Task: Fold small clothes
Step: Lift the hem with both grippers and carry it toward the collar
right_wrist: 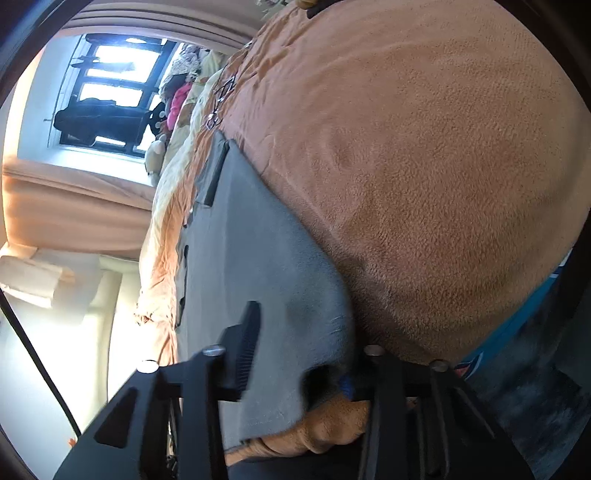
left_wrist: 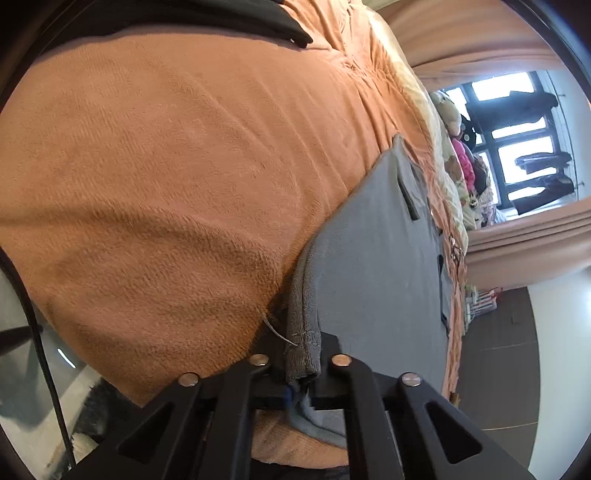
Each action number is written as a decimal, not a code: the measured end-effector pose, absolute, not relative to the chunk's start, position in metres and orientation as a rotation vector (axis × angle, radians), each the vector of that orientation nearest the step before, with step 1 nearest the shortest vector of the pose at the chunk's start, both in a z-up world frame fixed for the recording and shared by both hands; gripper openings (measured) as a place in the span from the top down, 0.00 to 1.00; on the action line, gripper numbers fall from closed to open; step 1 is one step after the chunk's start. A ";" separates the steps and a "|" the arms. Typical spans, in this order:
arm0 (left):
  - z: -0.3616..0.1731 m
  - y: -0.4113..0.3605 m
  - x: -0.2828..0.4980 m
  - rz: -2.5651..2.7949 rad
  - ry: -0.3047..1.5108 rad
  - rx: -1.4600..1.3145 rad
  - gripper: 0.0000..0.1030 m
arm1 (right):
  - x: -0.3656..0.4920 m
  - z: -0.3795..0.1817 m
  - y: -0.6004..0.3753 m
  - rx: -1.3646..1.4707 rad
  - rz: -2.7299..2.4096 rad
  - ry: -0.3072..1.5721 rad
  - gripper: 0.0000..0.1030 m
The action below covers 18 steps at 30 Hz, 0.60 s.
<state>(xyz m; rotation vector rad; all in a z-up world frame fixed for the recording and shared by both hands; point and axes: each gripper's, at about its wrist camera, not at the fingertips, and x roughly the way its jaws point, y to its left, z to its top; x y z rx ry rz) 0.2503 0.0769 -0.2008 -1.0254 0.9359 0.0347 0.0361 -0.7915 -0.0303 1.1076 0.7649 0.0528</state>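
Observation:
A grey garment (left_wrist: 376, 258) lies flat on an orange fleece blanket (left_wrist: 166, 166), with a dark strip near its far end. My left gripper (left_wrist: 301, 347) is shut on the ribbed hem at the garment's near corner; a loose thread hangs beside it. In the right wrist view the same grey garment (right_wrist: 258, 240) stretches away over the blanket (right_wrist: 424, 166). My right gripper (right_wrist: 304, 325) straddles its other near corner. Its jaws stand apart: the ribbed pad of one finger (right_wrist: 249, 347) shows bare, and the cloth hides the other finger.
A black garment (left_wrist: 221, 18) lies at the blanket's far end. Stuffed toys (left_wrist: 454, 122) are piled by a window (left_wrist: 517, 140) with curtains. The bed's edge drops to a dark tiled floor (left_wrist: 498, 369). Something blue (right_wrist: 517, 332) sits beside the bed.

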 end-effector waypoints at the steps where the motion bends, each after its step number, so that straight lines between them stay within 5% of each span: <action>1: -0.199 0.078 0.249 0.038 0.931 -1.016 0.97 | 0.036 -0.029 -0.792 1.104 0.050 0.769 0.91; 4: -0.191 0.083 0.247 0.038 0.905 -1.010 0.97 | 0.033 -0.023 -0.797 1.105 0.045 0.749 1.00; 18: -0.144 0.086 0.219 -0.063 0.787 -1.028 0.98 | -0.005 0.015 -0.801 1.017 0.113 0.639 1.00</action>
